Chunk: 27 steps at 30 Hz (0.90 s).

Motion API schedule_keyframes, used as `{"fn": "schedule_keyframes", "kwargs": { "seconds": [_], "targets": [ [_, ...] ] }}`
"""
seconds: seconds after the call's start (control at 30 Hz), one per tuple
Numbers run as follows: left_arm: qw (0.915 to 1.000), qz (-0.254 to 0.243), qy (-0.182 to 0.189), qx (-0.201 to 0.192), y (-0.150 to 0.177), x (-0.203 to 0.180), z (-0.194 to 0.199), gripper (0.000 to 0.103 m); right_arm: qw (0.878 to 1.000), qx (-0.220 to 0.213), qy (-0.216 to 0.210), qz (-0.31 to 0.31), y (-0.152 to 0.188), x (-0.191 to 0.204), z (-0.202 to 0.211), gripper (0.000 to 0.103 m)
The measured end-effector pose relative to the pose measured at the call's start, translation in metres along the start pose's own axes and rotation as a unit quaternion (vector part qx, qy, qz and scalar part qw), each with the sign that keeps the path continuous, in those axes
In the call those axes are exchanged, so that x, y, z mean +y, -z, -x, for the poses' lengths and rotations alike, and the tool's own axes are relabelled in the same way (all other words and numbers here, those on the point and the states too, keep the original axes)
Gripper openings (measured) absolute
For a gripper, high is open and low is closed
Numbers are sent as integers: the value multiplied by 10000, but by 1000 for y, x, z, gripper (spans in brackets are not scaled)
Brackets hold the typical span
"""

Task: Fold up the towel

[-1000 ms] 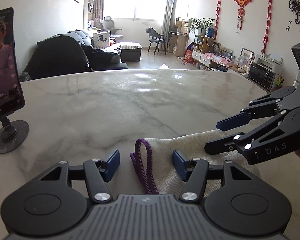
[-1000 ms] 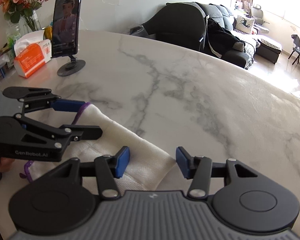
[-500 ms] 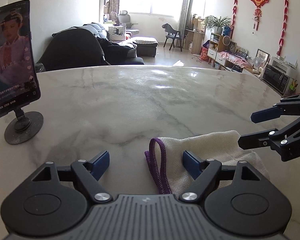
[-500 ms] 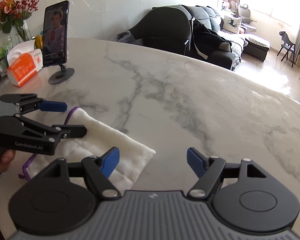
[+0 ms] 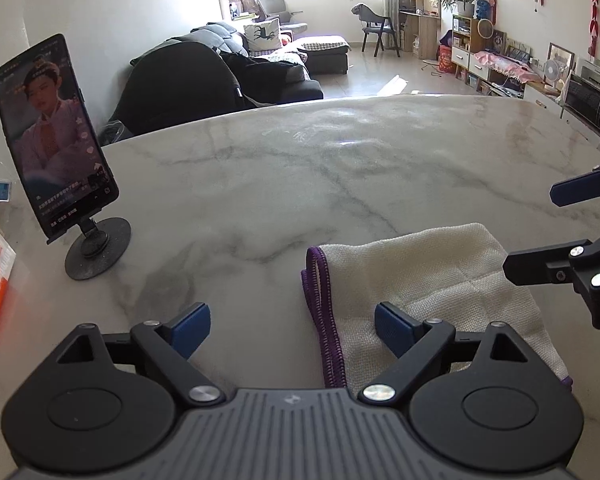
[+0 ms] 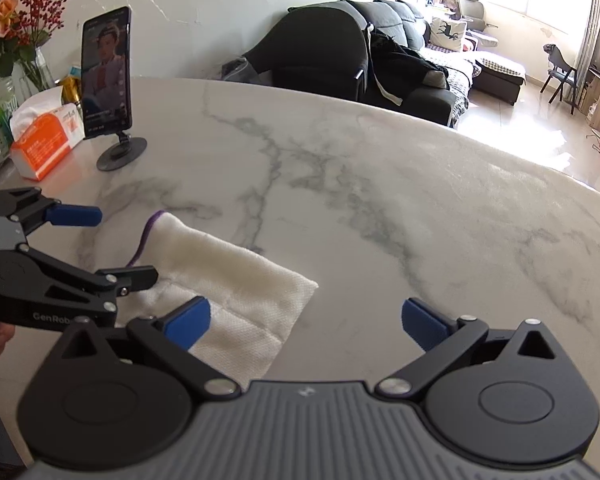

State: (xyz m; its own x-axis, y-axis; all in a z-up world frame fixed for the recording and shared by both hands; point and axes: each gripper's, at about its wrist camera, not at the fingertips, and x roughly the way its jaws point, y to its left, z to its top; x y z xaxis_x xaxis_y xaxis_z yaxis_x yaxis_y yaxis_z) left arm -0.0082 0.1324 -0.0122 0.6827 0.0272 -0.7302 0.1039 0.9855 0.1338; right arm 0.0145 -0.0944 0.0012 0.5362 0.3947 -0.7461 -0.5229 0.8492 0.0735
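White cotton, the towel (image 5: 432,280) lies folded into a small layered packet at the marble table's (image 5: 300,168) near edge, both the left gripper (image 5: 292,330) and right gripper (image 6: 304,320) released above it, so folding looks essentially finished.

We have two fisheye views, each mounted behind a gripper and looking forward along its fingers, low and close over the marble table (image 5: 284,176). The left wrist view faces the far window; the right wrist view faces the wall and sofa, angled leftward. Both share the folded towel (image 5: 428,280), the phone on its stand (image 6: 107,76) and each other's gripper.
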Motion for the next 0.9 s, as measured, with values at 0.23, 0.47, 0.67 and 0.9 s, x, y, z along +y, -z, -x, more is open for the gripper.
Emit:
{"fn": "schedule_keyframes", "kwargs": {
  "seconds": [0.23, 0.47, 0.67, 0.9],
  "targets": [
    [9943, 576, 814, 364, 12, 17, -1, 77, 9972, 465, -485, -328, 6, 5, -14, 54],
    [9920, 450, 1160, 226, 12, 4, 2, 61, 9985, 349, -395, -118, 7, 15, -11, 16],
    [9907, 243, 1330, 164, -1, -24, -10, 61, 9996, 216, -53, -150, 6, 1, -5, 14],
    [9869, 272, 1582, 185, -21, -50, -25, 61, 9989, 141, 319, -301, 3, -29, 1, 14]
  ]
}}
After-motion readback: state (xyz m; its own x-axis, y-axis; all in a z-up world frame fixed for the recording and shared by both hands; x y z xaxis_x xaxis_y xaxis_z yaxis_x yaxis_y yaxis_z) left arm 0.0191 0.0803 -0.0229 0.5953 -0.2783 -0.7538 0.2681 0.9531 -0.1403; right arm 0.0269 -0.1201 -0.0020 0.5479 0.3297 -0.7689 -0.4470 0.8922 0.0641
